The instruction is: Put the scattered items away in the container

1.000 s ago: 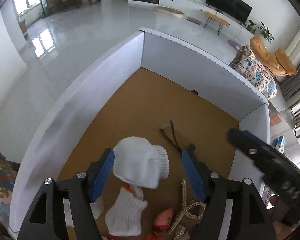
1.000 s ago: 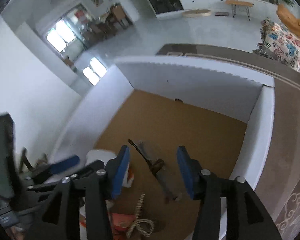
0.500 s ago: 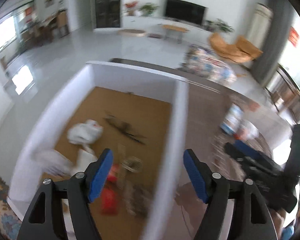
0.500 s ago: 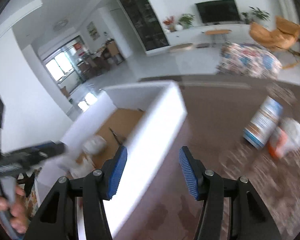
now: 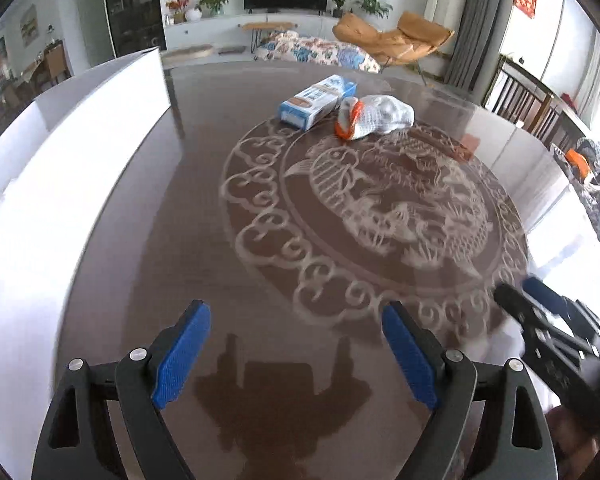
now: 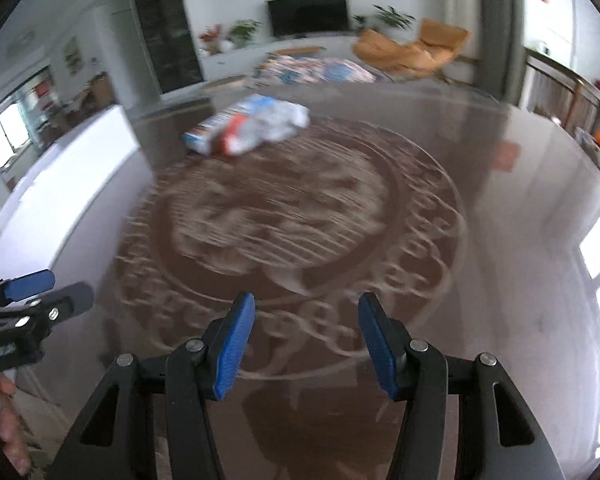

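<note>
A blue-and-white carton [image 5: 318, 100] and a white knit glove with an orange cuff [image 5: 374, 116] lie side by side on the far part of the brown carved table [image 5: 188, 264]. The white container [image 5: 80, 160] stands at the table's left, and only its outer wall shows. My left gripper [image 5: 296, 344] hovers over bare table near the front, its jaws opening with nothing between them. My right gripper [image 6: 306, 340] is open and empty, also over bare table. In the blurred right wrist view, the carton [image 6: 216, 126] and glove [image 6: 272, 128] lie far ahead of it.
My right gripper [image 5: 520, 290] shows at the lower right edge of the left wrist view. The left gripper [image 6: 66, 286] and a hand [image 6: 8, 420] sit at the lower left of the right wrist view. Chairs [image 5: 524, 96] stand beyond the table's right rim.
Both grippers swung right, from above the container's inside to over the table. The white sock between the left jaws was let go and stayed in the box. The left jaws stand wider.
</note>
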Demonstrator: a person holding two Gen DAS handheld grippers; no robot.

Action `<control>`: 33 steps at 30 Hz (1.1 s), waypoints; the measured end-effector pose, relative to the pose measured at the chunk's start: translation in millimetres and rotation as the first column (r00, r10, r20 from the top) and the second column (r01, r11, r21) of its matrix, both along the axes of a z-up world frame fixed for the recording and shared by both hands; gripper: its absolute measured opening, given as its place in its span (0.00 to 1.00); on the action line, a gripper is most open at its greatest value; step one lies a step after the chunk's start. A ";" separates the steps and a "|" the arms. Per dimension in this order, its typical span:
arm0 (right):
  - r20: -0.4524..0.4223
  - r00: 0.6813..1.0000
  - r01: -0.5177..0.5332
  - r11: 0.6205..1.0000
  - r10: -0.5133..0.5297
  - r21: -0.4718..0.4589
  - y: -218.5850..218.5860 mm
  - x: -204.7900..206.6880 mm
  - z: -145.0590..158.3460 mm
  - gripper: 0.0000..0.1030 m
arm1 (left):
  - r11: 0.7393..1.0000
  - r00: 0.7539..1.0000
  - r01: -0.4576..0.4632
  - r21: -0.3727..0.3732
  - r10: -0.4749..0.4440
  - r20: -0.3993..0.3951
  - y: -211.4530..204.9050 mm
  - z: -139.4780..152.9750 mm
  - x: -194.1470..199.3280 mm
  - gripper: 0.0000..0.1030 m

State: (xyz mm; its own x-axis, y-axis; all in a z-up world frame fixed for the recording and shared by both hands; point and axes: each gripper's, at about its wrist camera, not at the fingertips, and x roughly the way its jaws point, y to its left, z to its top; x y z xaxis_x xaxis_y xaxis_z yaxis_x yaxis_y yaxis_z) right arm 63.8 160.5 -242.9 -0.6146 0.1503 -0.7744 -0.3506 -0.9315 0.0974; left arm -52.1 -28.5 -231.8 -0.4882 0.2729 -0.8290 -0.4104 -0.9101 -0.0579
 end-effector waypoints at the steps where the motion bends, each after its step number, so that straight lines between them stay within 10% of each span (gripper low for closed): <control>1: 0.007 1.000 0.010 1.000 -0.010 0.004 4.4 0.5 -3.2 0.54 | 1.000 1.000 0.000 -0.009 0.000 -0.014 4.6 -3.3 -4.3 0.85; 12: 0.041 0.999 0.017 0.996 -0.020 0.090 14.5 -36.6 -18.4 0.54 | 0.999 1.000 -0.025 -0.038 0.024 -0.019 31.5 -36.3 -69.1 0.85; 16: 0.047 0.998 0.034 0.996 -0.038 0.086 16.2 -45.4 -20.6 0.62 | 0.997 0.998 -0.047 -0.057 0.045 -0.037 33.1 -40.9 -74.8 1.00; 33: 0.048 0.998 0.027 0.996 -0.031 0.082 13.6 -47.0 -21.2 0.67 | 0.996 0.996 -0.080 -0.042 0.079 -0.045 28.0 -44.2 -68.7 1.00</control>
State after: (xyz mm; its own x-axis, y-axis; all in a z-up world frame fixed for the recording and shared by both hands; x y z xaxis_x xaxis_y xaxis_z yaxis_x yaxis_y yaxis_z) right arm 16.8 174.1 -264.1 -0.5703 0.2314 -0.7882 -0.3802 -0.9249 0.0036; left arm -120.8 -0.5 -276.0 -0.5425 0.1957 -0.8170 -0.3378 -0.9412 -0.0012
